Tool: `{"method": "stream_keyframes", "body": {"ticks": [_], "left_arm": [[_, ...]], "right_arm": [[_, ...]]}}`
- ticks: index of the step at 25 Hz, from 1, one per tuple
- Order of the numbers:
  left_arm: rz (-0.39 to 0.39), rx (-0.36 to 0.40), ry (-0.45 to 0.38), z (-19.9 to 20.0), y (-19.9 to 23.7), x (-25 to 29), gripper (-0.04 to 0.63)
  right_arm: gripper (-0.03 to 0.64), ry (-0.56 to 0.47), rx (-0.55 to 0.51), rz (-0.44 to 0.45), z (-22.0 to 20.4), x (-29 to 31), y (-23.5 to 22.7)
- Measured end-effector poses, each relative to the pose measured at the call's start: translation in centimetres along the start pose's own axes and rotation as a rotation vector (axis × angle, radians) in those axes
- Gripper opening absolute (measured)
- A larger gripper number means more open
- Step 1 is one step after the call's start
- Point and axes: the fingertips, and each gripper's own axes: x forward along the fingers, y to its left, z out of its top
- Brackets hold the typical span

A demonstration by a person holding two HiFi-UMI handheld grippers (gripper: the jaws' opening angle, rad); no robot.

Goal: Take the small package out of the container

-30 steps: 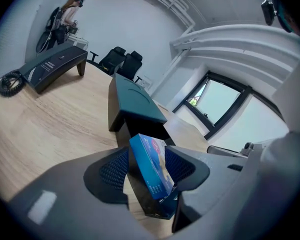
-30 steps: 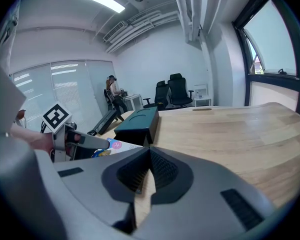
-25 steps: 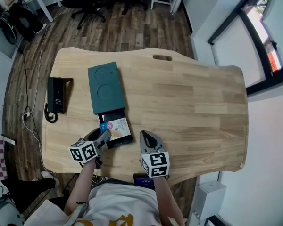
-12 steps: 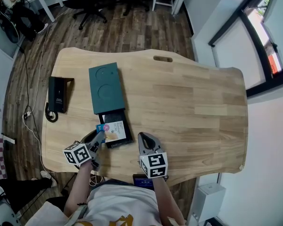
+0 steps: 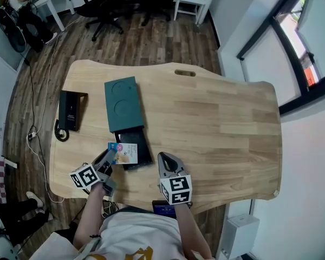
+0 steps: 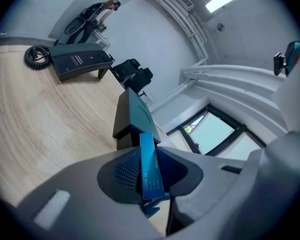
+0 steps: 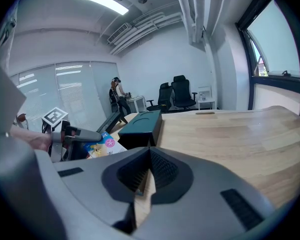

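Table: wooden table (image 5: 222,129) in an office, with a phone (image 5: 70,111) on its left side.
Box: green box (image 5: 122,104) lies flat, and its black tray (image 5: 142,148) sticks out toward the person.
Change: a second ago the package (image 5: 124,152) lay inside the tray. Now it has slid left, partly over the tray's left edge.
Left gripper: left gripper (image 5: 109,157) is low by the table's near edge and points at the tray. Its jaws are closing on the package's thin edge.
Right gripper: right gripper (image 5: 166,158) sits just right of the tray, jaws together, holding nothing.
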Motion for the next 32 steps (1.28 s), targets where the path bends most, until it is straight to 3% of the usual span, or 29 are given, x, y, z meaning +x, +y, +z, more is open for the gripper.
{"method": "stream_keyframes", "body": {"ticks": [12, 18, 32], "left_arm": [[-0.169, -0.158, -0.105, 2.8, -5.5, -0.6, 0.095], [-0.21, -0.217, -0.113, 2.4, -7.0, -0.9, 0.095], [-0.306, -0.31, -0.226, 5.7, -9.6, -4.7, 0.095]], "right_arm": [[0.003, -0.079, 0.001, -0.02, 2.7, -2.2, 1.2], [0.003, -0.129, 0.064, -0.003, 3.4, -3.4, 2.6], [0.003, -0.183, 0.057, -0.011, 5.5, -4.3, 5.0]]}}
